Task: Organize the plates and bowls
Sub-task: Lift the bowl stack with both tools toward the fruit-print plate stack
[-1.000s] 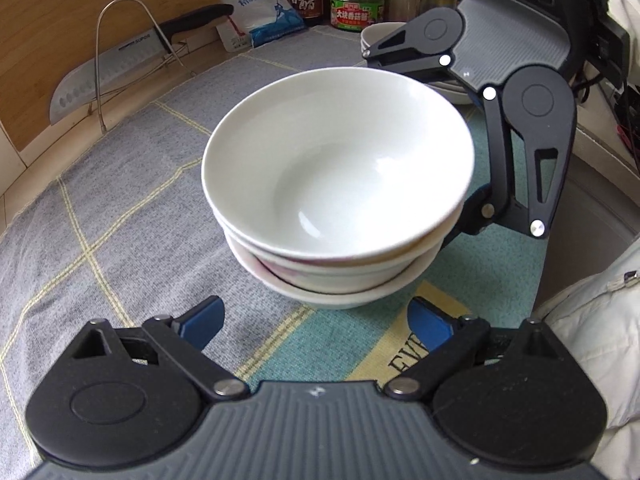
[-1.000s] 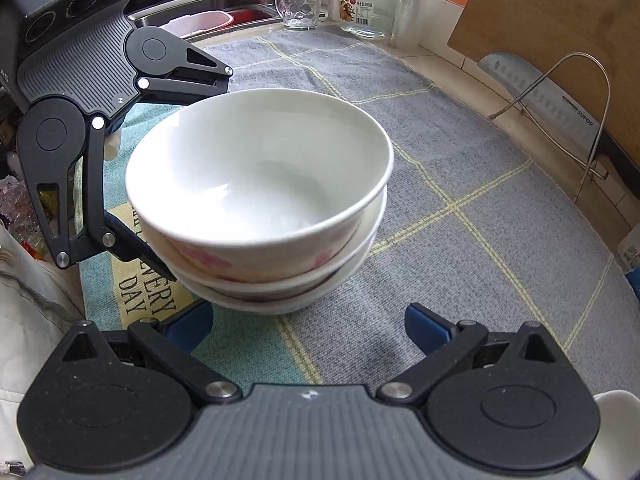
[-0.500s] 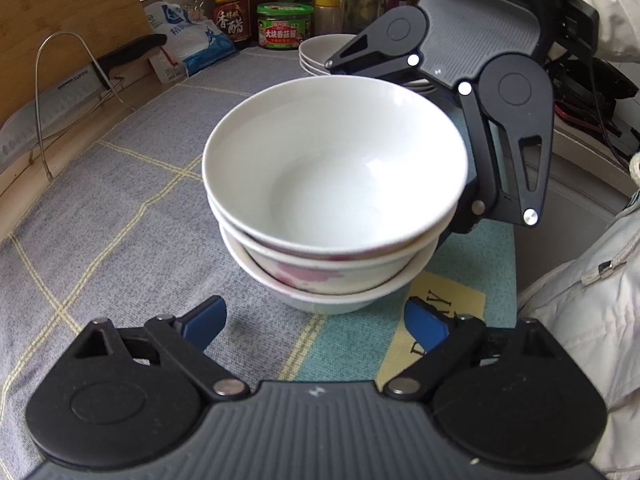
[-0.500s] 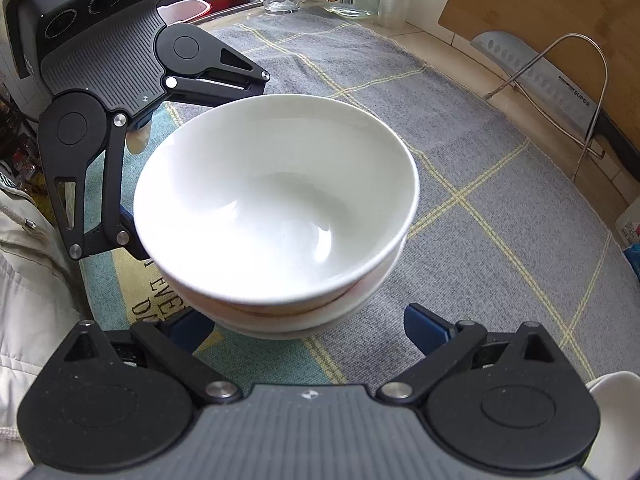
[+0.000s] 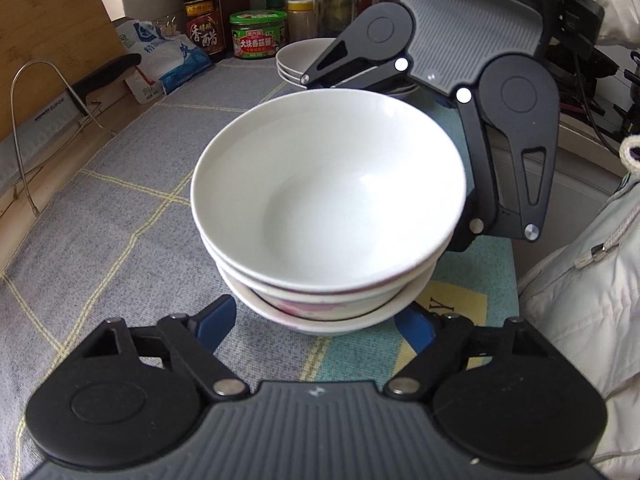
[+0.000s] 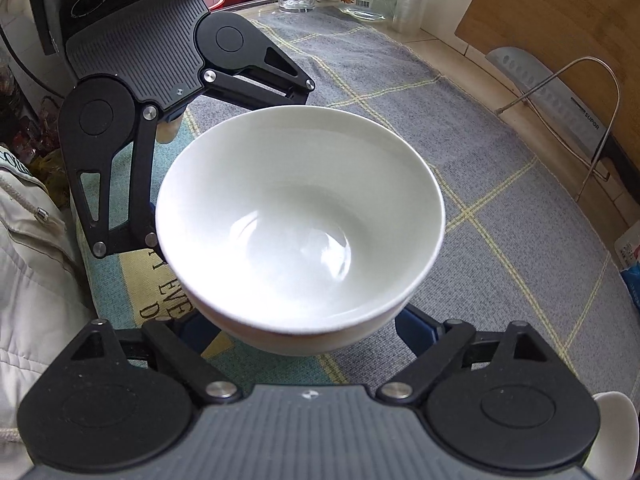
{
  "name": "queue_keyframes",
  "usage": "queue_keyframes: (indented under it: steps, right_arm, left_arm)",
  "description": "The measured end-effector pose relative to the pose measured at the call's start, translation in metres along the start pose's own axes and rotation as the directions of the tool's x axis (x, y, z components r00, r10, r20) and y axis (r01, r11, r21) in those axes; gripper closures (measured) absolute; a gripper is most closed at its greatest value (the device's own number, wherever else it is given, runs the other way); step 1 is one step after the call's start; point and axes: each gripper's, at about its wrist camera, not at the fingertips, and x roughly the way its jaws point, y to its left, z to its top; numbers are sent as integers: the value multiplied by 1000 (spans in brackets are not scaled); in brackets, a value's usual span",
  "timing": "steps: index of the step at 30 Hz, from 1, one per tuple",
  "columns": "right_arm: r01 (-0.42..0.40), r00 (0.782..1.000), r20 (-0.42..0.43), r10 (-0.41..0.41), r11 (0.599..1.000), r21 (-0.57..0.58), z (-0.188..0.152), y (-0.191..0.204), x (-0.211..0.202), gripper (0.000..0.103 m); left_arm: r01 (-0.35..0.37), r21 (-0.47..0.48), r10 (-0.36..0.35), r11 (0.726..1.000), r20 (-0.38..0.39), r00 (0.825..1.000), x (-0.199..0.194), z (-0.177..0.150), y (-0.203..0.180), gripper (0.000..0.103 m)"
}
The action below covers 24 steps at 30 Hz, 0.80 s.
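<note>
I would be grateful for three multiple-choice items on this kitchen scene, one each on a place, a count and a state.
1. Where does the knife rest?
A. In the wire rack against the wooden board
B. Inside the top bowl
C. On the floor

2. How many bowls make up the stack on the grey cloth?
A. One
B. Three
C. Six

3. In what state is the top bowl?
A. Upside down
B. Upright and empty
C. Full of soup

Answers:
1 A: the blade leans inside the wire loop beside the board.
2 B: the left wrist view shows three nested rims.
3 B: its bare white inside faces up in both views.
</note>
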Motion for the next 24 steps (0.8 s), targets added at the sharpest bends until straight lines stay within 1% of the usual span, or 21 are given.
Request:
queue_keyframes:
  steps: [4,6,7,12,24]
  right_arm:
    - [-23,1000,13,24,999,-36,0,0,0,10]
    - [-32,999,16,33,998,-46,0,-1,0,14]
    - [-48,999,17,49,998,-48,-1,-2,0,16]
    - [-69,997,28,71,996,-48,-3,-5,-3,17]
    - [-65,997,46,67,997,-38,-7,-2,-5,18]
  left_arm:
    - [0,-7,0,1000,-18,1000,2,3,2,18]
    - [-1,-5,1,1000,-26,1000,4,4,3,18]
    - [0,-1,0,1000,-29,1000,4,5,3,18]
    - [10,17,-9,1000,-44,999,7,11,2,20]
    - [45,54,-42,997,-64,997,10,17,3,22]
